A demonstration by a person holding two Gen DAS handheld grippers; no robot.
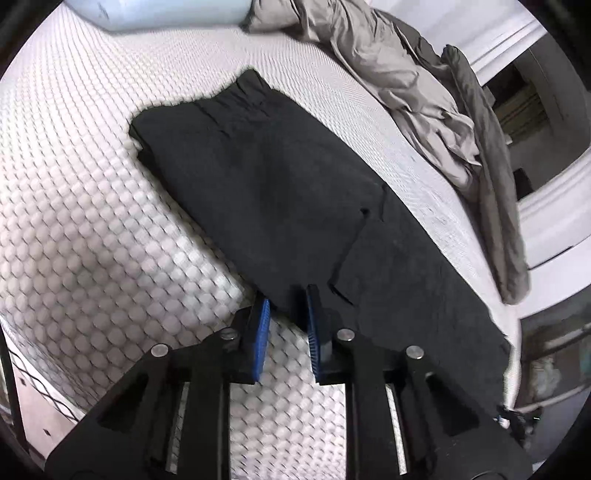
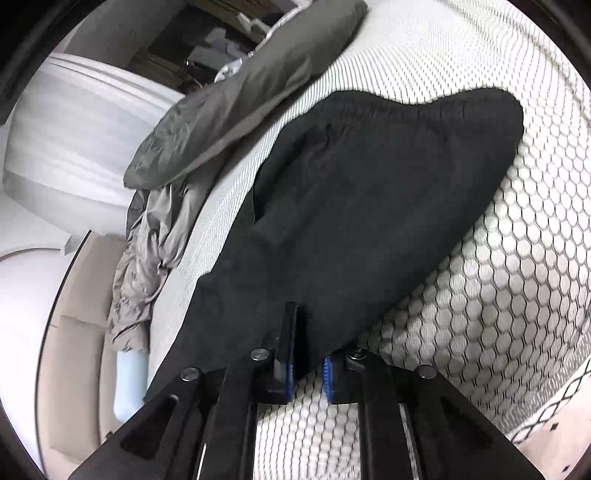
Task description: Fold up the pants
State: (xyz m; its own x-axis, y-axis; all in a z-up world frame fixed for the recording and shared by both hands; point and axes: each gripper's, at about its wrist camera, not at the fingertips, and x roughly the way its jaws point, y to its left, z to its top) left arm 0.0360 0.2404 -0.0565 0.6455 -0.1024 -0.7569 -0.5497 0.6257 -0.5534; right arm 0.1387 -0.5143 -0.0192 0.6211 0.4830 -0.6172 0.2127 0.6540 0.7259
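Black pants (image 1: 266, 184) lie flat on a white honeycomb-quilted mattress (image 1: 92, 240), waistband at the far end. My left gripper (image 1: 288, 299) straddles the near edge of the cloth with its blue pads (image 1: 262, 325) apart, the fabric edge between them. In the right wrist view the same pants (image 2: 369, 192) spread ahead. My right gripper (image 2: 310, 332) has its jaws partly apart over the near edge of the cloth, which drapes over the right finger and hides its tip.
A crumpled grey duvet (image 1: 424, 96) lies along the far side of the bed, and shows in the right wrist view (image 2: 236, 96). A light blue pillow (image 1: 159, 11) is at the head. White walls and a dark doorway (image 1: 517, 99) lie beyond.
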